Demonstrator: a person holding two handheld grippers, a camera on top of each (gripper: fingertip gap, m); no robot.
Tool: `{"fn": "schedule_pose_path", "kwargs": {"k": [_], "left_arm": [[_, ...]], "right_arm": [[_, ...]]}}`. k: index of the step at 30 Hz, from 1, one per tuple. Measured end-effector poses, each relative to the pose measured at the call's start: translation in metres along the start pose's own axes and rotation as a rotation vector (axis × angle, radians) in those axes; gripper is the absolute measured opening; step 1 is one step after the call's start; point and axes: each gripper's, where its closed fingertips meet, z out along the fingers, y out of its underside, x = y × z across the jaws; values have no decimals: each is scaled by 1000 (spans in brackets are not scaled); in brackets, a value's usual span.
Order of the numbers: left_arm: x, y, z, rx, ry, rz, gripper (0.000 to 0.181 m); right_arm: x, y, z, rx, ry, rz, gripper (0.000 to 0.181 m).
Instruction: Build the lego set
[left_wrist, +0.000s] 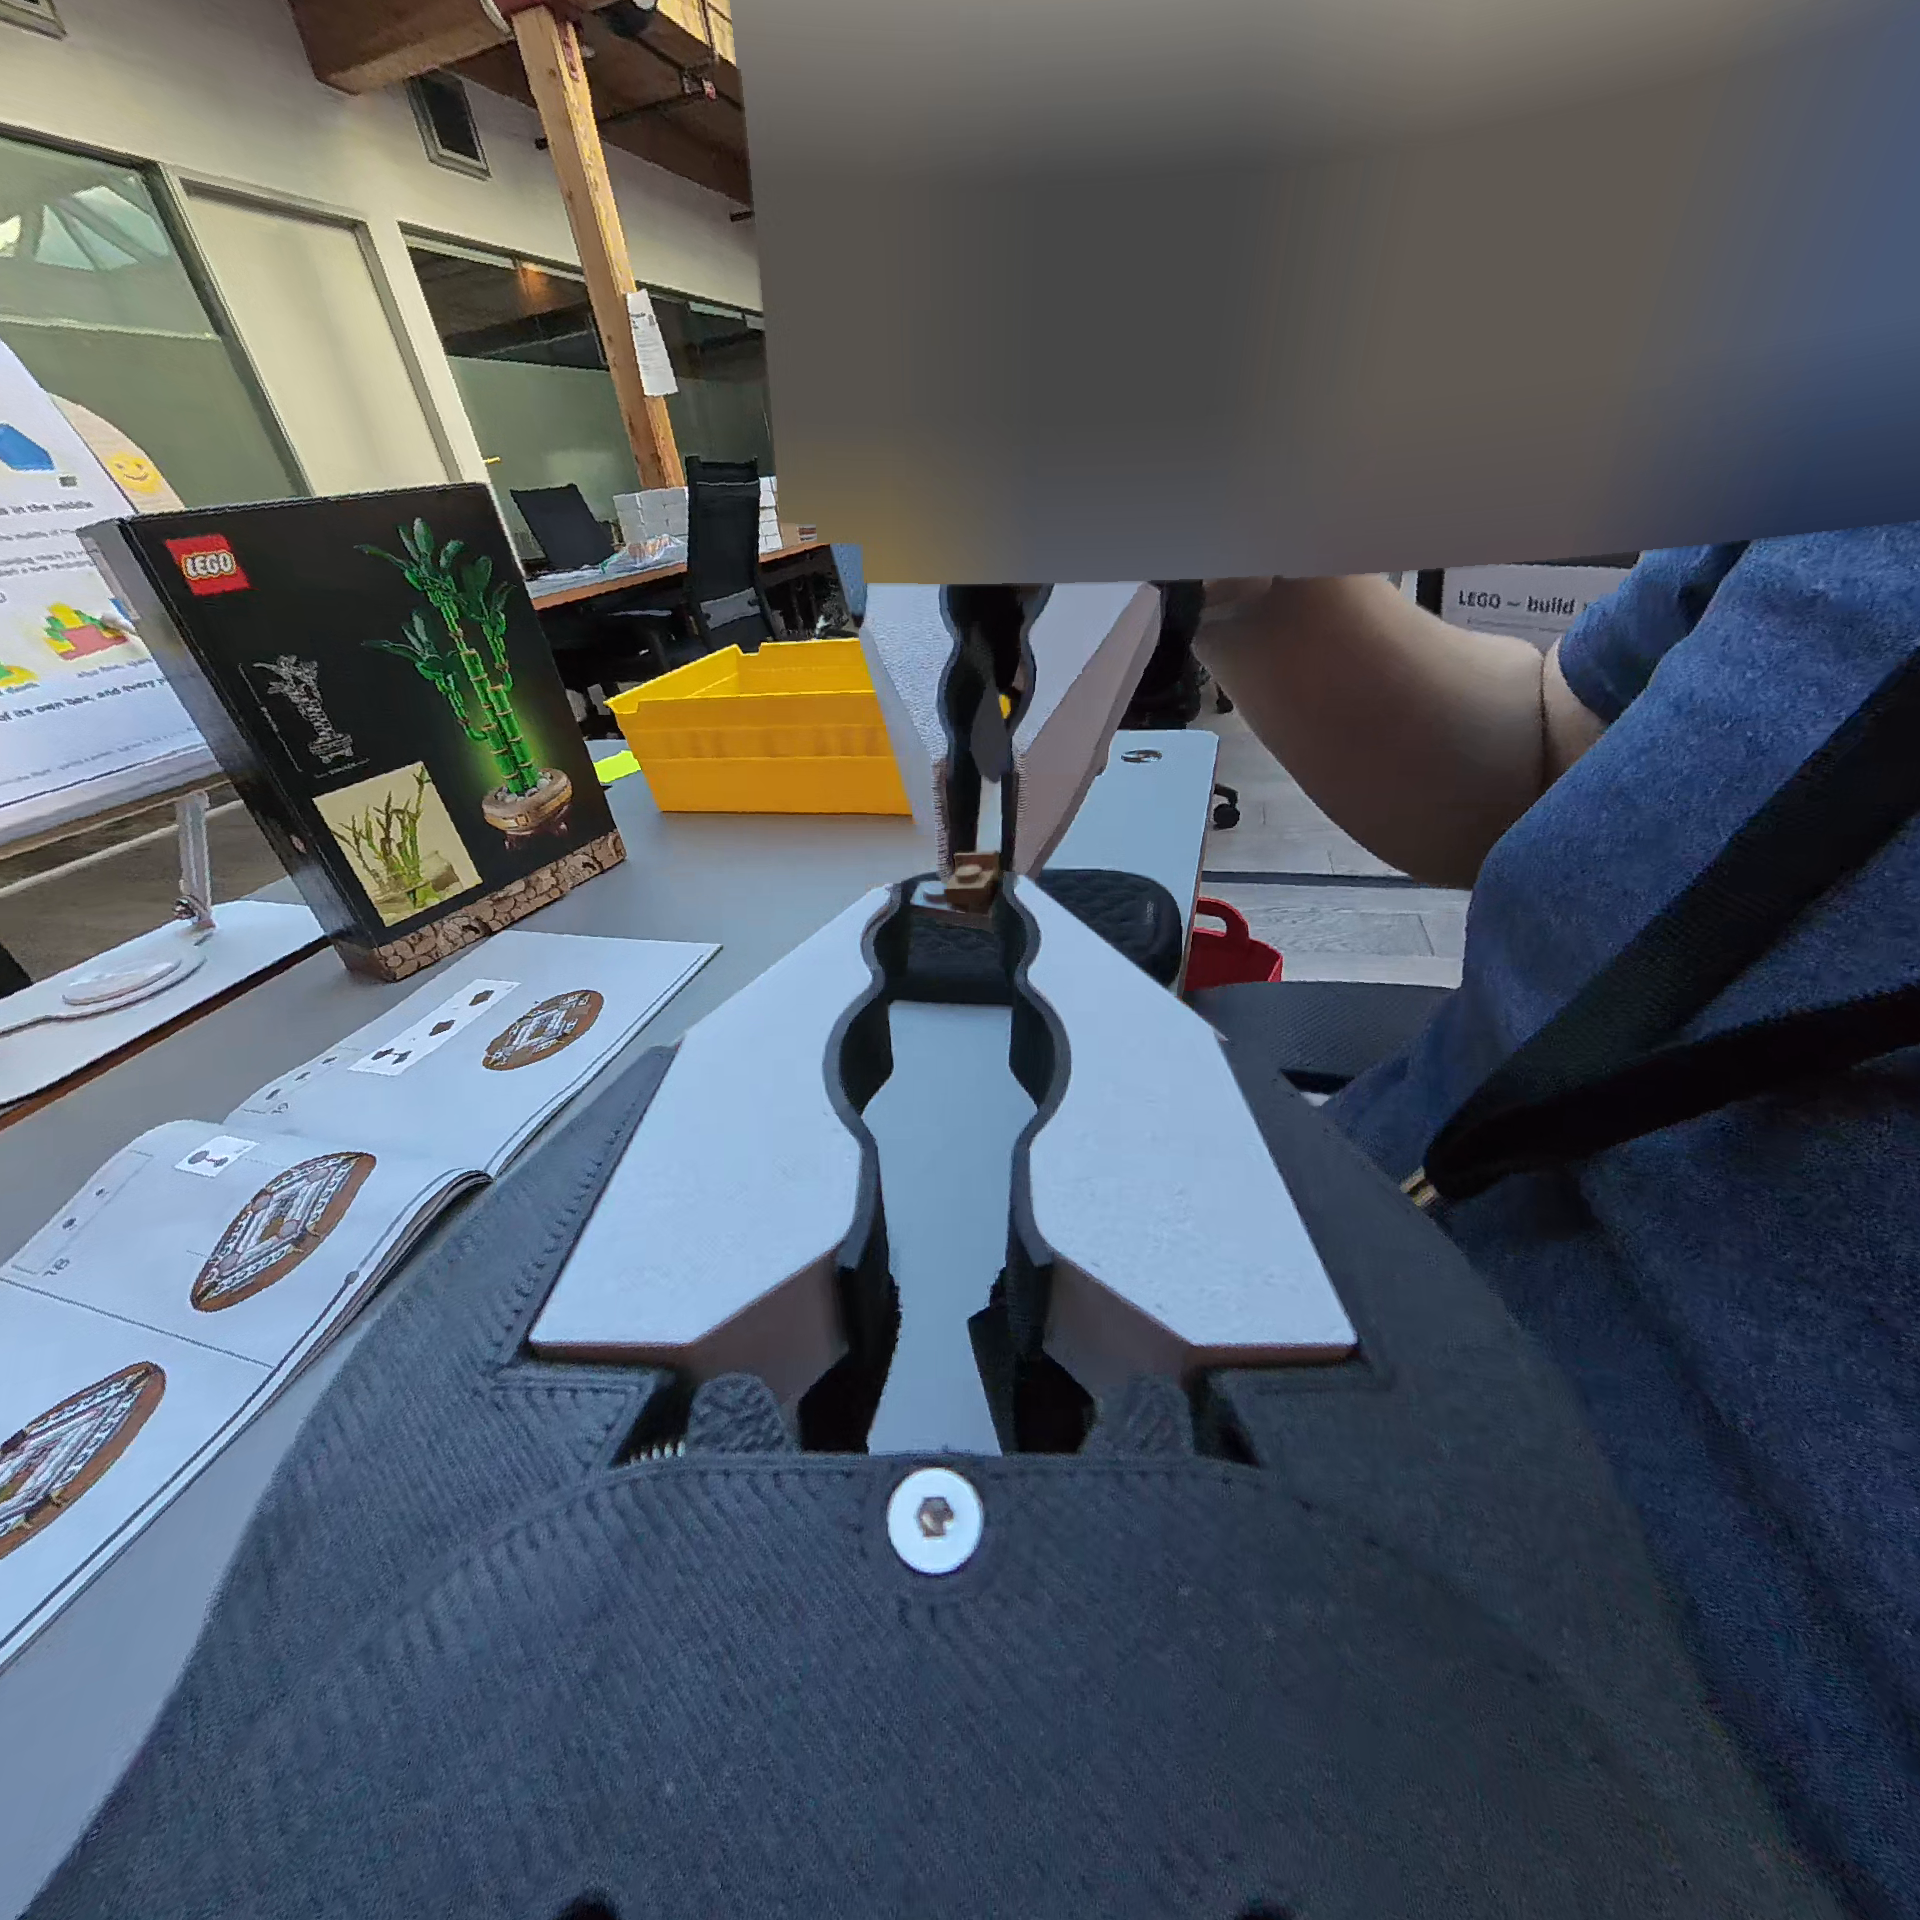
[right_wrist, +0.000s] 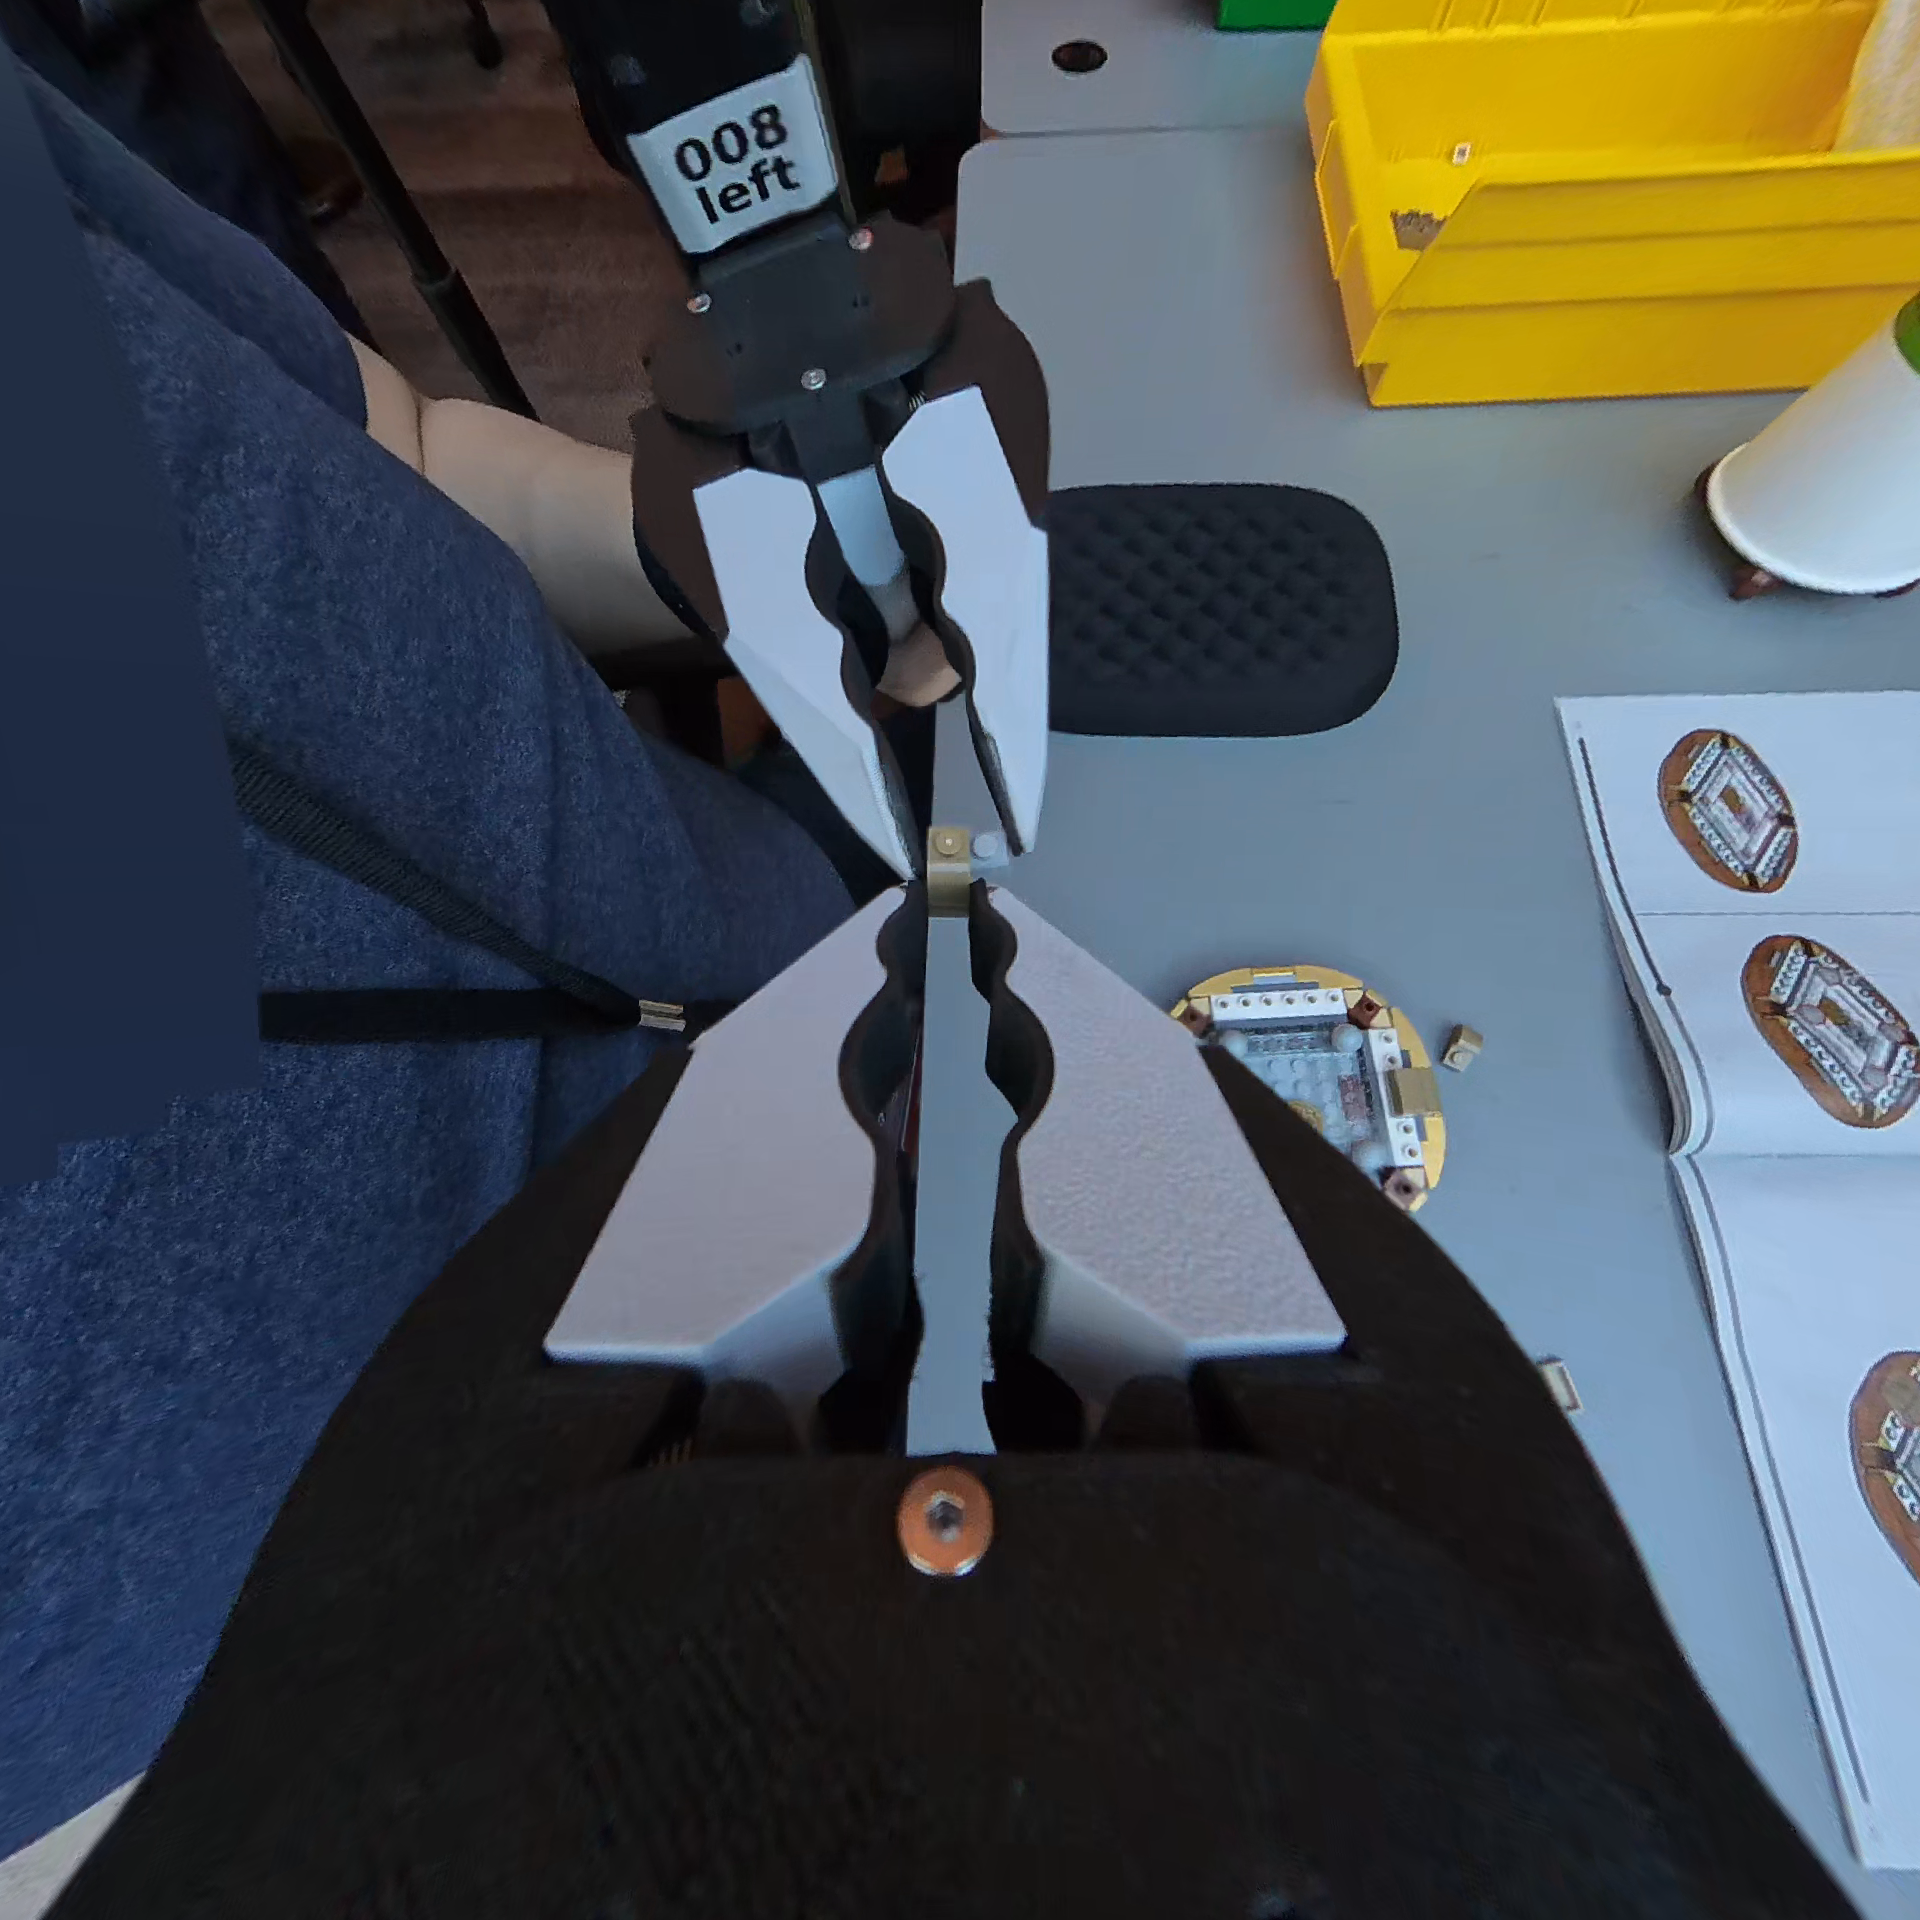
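Between the meeting tips of the two tools, above the near edge of the grey table, a small tan-gold lego brick is being held: the right gripper is pinching its lower part with narrow jaws, while the left gripper, pointing back toward it, is closing on a small pale grey piece touching the brick's side. Seen from the left wrist view, the left gripper is meeting the same brick beneath the descending right gripper. Lying to the right on the table, the round partly built lego base with gold rim and white-grey centre is sitting just beside a loose tan brick. Farther out, an open instruction booklet, a black padded rest, stacked yellow plastic bins and a black lego set box are standing apart.
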Motion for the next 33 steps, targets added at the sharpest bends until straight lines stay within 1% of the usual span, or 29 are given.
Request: {"fn": "schedule_pose_path", "kwargs": {"k": [1,3,6,10,16,22,27,29,33], "left_arm": [[1,1,0,-12,-2,16,15],[1,3,0,-26,-7,28,15],[0,3,1,-44,-9,-21,15],[0,-6,1,19,14,-95,14],[-3,-14,2,61,4,-102,14],[-7,-28,-3,145,0,-143,14],[-9,-34,-5,180,-9,-111,14],[-9,-31,-4,166,-9,-99,14],[-9,-27,-2,118,-35,-10,14]], "right_arm": [[0,1,1,-19,-10,14,7],[0,2,1,-46,-34,38,7],[1,3,1,-83,-55,20,7],[-1,-4,-4,-103,-80,-5,7],[0,-9,-10,-215,-65,-60,7],[1,-20,-13,-260,-46,-89,7],[2,-23,-13,-306,-32,-112,7],[4,-21,-13,-339,-22,-118,7],[5,-17,-13,-399,-23,-117,7]]}}
